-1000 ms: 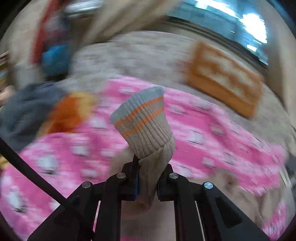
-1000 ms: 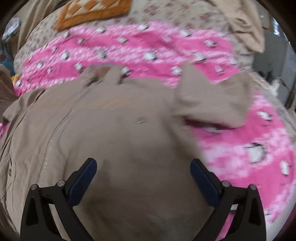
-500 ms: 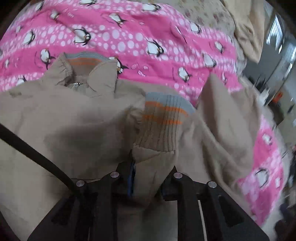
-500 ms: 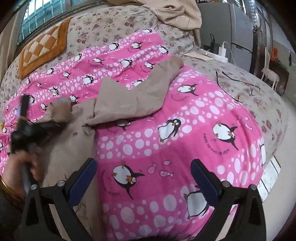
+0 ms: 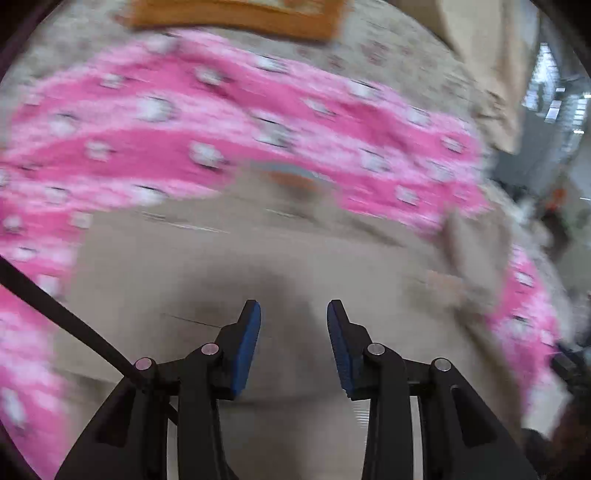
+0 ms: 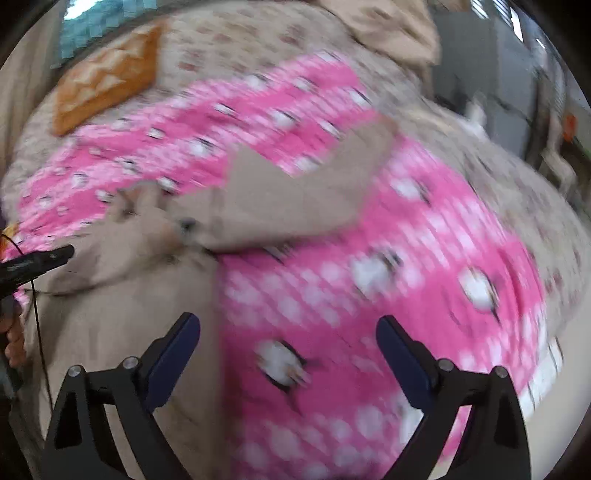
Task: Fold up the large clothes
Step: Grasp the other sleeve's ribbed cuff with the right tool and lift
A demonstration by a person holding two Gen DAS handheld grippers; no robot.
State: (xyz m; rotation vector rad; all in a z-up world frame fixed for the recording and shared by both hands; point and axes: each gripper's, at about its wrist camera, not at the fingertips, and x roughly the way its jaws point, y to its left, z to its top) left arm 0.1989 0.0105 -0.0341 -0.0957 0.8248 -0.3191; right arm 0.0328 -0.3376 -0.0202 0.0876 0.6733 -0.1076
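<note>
A beige jacket point(image 5: 258, 266) lies spread on a pink penguin-print blanket point(image 5: 184, 122). Its collar with an orange and grey stripe point(image 5: 291, 177) points to the far side. My left gripper point(image 5: 293, 314) is open and empty, just above the jacket's body. In the right wrist view the jacket point(image 6: 122, 314) lies at the left, with one sleeve point(image 6: 295, 192) stretched out to the right over the blanket point(image 6: 406, 277). My right gripper point(image 6: 288, 328) is wide open and empty, over the jacket's right edge and the blanket. The left gripper point(image 6: 37, 260) shows at the far left there. Both views are blurred.
An orange patterned cushion point(image 6: 107, 85) lies at the back on a floral bedspread point(image 6: 258, 40). A beige cloth point(image 6: 391, 29) is heaped at the back right. The bed's edge point(image 6: 546, 365) drops off at the right, with furniture beyond.
My left gripper has opened and let go of the striped sleeve cuff, and now hangs over the jacket's body. My right gripper has swung left toward the jacket and stays open.
</note>
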